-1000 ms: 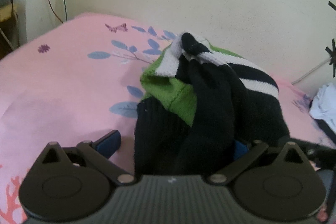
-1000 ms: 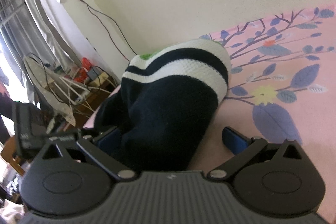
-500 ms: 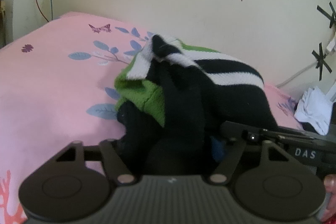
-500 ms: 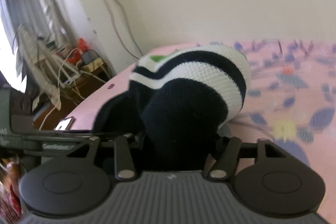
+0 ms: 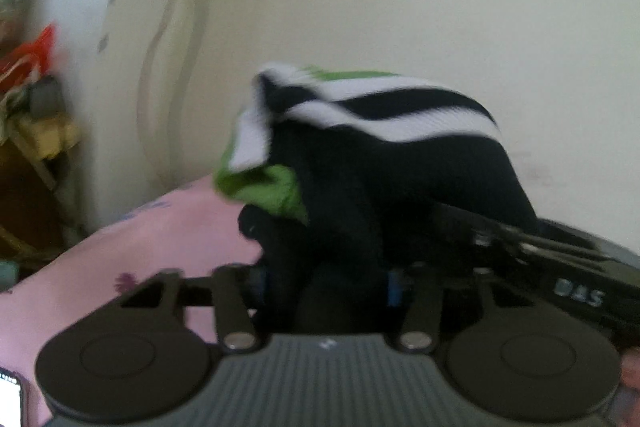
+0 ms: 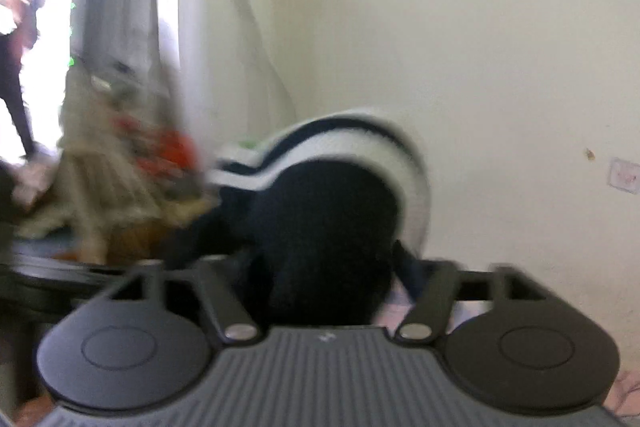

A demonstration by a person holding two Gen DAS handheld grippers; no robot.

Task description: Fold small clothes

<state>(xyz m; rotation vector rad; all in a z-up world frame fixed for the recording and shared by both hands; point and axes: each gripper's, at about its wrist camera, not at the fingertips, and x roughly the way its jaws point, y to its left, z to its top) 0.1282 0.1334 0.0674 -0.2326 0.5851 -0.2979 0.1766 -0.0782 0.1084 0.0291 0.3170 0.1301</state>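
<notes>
Left gripper (image 5: pixel 326 285) pinches the striped knit garment (image 5: pixel 384 147) above the pink bed (image 5: pixel 168 227); right gripper (image 6: pixel 328 267), fingers just widening, straddles its black end, grip unclear.

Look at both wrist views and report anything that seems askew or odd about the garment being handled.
The striped knit garment hangs bunched in a lump, lifted off the pink bedsheet, with a green layer sticking out on its left side. It is gathered between the left tool and right tool, not laid flat. Both views are motion-blurred.

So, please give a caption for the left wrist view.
Left gripper lifting a striped black, white and green knit garment above the pink bedsheet.
</notes>
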